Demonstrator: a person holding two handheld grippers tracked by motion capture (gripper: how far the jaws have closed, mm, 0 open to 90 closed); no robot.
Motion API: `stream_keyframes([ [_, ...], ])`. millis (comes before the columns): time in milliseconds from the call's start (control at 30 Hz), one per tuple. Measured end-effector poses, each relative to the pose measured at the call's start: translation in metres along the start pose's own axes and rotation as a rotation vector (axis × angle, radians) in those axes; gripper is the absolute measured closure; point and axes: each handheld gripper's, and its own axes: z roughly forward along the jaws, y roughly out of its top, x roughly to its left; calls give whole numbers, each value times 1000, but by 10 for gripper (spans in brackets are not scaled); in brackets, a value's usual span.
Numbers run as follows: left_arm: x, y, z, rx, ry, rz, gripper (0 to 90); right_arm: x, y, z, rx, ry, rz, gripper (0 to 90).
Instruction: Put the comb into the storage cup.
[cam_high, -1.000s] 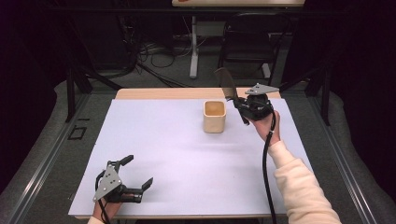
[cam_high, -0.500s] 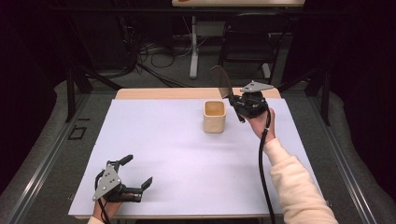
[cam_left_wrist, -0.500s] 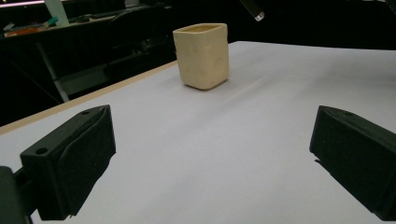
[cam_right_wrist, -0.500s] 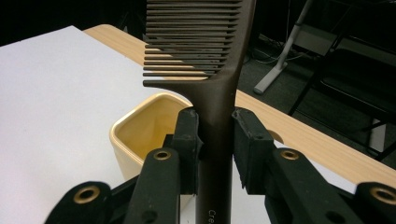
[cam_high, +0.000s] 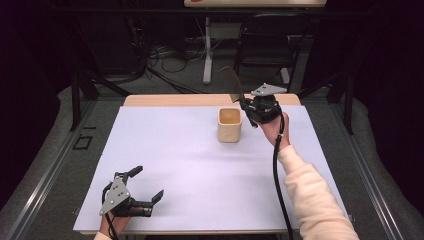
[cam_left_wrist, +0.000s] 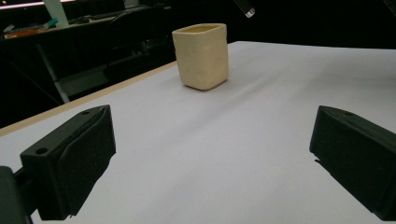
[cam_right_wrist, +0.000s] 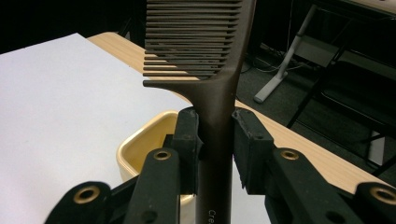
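Right hand-held gripper (cam_right_wrist: 215, 140) clamped on dark comb (cam_right_wrist: 205, 51), just above cream cup (cam_high: 230, 125); left hand-held gripper (cam_high: 145, 187) wide open, empty, on counter (cam_high: 190, 170).

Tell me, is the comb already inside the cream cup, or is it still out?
Out. The right claw holds the comb by its handle, teeth end raised, above and beside the cup, whose opening looks empty.

My right tool (cam_high: 248, 111) is black with a grey three-cornered plate on top, brass-ringed screw holes along its arms and a trailing black cable; my sleeve (cam_high: 312, 200) is cream. My left tool (cam_high: 145, 187) matches.
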Motion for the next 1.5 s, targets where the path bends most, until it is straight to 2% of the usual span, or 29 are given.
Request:
stream_keyframes([
  [333, 1, 0, 0, 1, 1, -2, 3, 2, 7, 8, -34, 4, -2, 723],
  [533, 1, 0, 0, 0, 0, -3, 4, 3, 8, 12, -36, 6, 14, 722],
  [900, 1, -1, 0, 2, -1, -5, 5, 6, 15, 14, -61, 17, 9, 723],
  [1033, 1, -1, -1, -1, 2, -6, 5, 9, 17, 15, -70, 24, -6, 723],
  [1500, 1, -1, 0, 7, 3, -3, 6, 12, 22, 22, -100, 31, -4, 723],
])
